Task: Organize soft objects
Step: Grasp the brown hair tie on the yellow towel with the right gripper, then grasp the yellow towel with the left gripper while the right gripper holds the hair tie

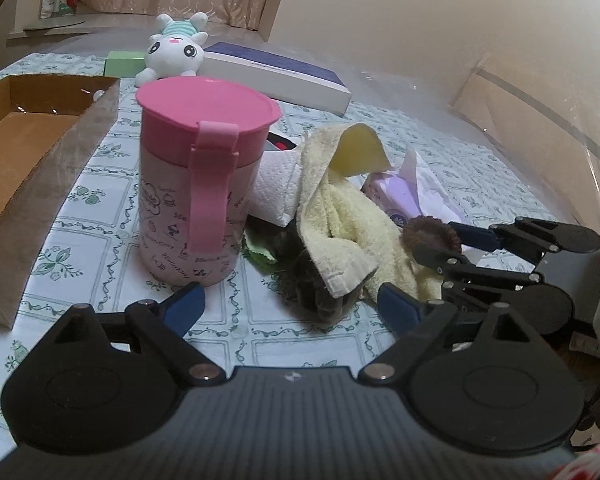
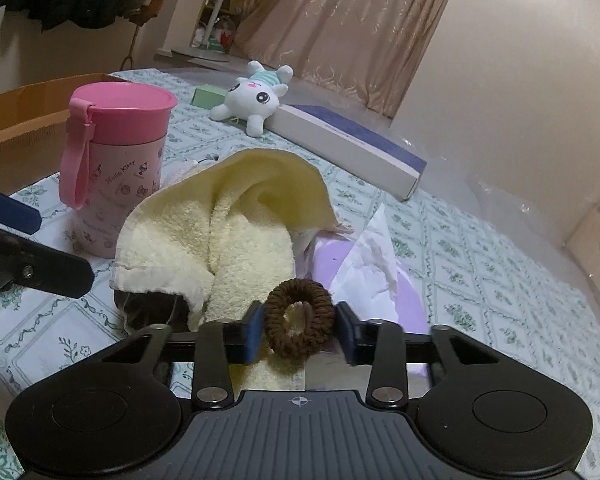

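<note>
Left wrist view: left gripper (image 1: 290, 306) spread wide, holding nothing, low centre; yellow towel (image 1: 340, 216) lay mid-frame beside pink cup (image 1: 198, 184). Right wrist view: right gripper (image 2: 299, 330) clenched on brown hair tie (image 2: 299, 322), lower centre.

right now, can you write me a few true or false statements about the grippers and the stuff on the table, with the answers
1. The right gripper is shut on the brown hair tie. True.
2. The left gripper holds the yellow towel. False: its jaws are open and hold nothing.
3. The pink cup has its lid on. True.
4. The white plush toy lies inside the cardboard box. False: it lies on the tablecloth against the long blue and white box.
5. The yellow towel lies flat and neatly folded. False: it is crumpled in a heap.
</note>
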`<state>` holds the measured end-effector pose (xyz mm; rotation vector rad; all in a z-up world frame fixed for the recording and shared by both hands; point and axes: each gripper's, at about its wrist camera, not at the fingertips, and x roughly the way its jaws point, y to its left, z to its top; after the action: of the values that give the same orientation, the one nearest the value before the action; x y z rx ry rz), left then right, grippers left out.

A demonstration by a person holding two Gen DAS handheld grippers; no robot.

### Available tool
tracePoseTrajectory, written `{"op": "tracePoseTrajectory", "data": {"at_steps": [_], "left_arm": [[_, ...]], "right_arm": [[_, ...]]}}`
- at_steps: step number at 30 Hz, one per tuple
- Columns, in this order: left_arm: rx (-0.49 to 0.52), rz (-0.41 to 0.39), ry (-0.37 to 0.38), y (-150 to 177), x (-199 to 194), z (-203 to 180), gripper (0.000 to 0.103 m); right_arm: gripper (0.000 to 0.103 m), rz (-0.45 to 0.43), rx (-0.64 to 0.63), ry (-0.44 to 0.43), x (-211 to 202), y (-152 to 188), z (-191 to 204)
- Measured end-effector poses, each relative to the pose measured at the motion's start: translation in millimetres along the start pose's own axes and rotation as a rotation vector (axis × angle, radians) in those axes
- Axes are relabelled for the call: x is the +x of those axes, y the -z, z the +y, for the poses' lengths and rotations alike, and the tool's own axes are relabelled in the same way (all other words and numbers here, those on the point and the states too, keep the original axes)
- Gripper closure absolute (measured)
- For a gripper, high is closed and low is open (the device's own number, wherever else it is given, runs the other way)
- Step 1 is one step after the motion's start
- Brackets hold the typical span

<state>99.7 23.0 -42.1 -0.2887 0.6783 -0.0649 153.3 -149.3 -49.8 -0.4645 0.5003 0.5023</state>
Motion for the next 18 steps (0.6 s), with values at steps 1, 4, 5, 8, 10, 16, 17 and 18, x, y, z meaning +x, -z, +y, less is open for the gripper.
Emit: {"op": "tracePoseTrajectory", "data": {"at_steps": [1,4,5,8,10,16,17,18], "left_arm": [[0.002,-0.001,0.002,-0.6,-0.4,-1.2,0.011],[0.012,-0.008,0.004,-2.2,-2.2,-5.8,0.012],[0.017,-0.009,0.006,-2.6,-2.9,-7.6,0.012],[0.034,-0.01,0.015,-3.8,-4.1,-13.6,0.014],[0.05,-0.011,0.021,-4.5,-4.3,-19.1,0.015],[0.1,-0.021,0.023,-9.8,4.7,-36.5,0.017],[0.113,-0.024,0.022,-11.2,7.0,-40.6,0.017],[0.132,-0.027,0.02,-12.9,9.4,-45.7,0.018]], "right_arm": [[0.077,-0.004,-0.002,0.001,-0.7,0.0,0.0],[0.089,-0.017,0.013,0.007,-8.5,1.1,-3.0],[0.091,-0.02,0.026,0.008,-11.2,1.2,-4.8],[0.092,-0.046,0.088,0.013,-25.4,2.4,-12.1],[0.092,-0.06,0.144,0.021,-35.3,3.3,-19.6],[0.092,-0.054,0.283,0.068,-58.6,16.7,-45.9],[0.092,-0.051,0.297,0.077,-61.7,18.8,-49.7],[0.092,-0.045,0.31,0.086,-63.5,21.2,-53.2]]}}
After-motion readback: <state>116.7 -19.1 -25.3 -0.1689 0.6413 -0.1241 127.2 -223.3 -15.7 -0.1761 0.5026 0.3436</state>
